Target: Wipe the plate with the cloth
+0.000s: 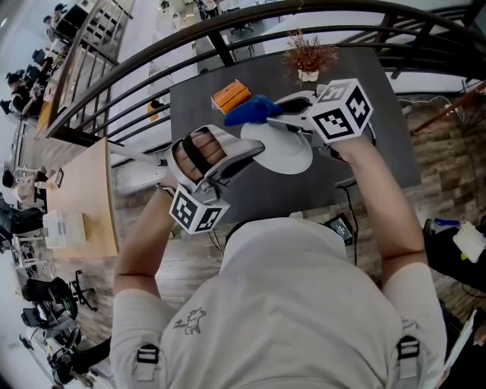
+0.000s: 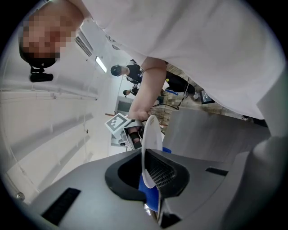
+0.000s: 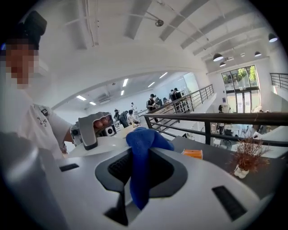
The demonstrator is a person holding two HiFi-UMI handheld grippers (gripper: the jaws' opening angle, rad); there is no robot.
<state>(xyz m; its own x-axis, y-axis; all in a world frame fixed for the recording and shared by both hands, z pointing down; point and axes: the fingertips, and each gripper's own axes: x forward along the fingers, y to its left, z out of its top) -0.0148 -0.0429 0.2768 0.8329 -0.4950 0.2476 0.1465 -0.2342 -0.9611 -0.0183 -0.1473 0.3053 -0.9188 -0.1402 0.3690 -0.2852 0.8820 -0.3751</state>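
In the head view my left gripper point(image 1: 254, 152) is shut on the near rim of a white plate point(image 1: 292, 148) and holds it in the air above the dark table point(image 1: 380, 144). The plate point(image 2: 150, 148) shows edge-on between the jaws of the left gripper point(image 2: 150, 177). My right gripper point(image 1: 277, 114) is shut on a blue cloth point(image 1: 250, 110), which hangs over the plate's far left edge. In the right gripper view the cloth point(image 3: 141, 157) sits bunched between the jaws of the right gripper point(image 3: 139, 173), just beside the plate point(image 3: 101, 146).
An orange block point(image 1: 230, 96) lies on the table behind the cloth. A small potted dry plant point(image 1: 307, 57) stands at the table's far edge. A black railing point(image 1: 228, 23) curves past the table. A wooden desk point(image 1: 80, 201) is at the left.
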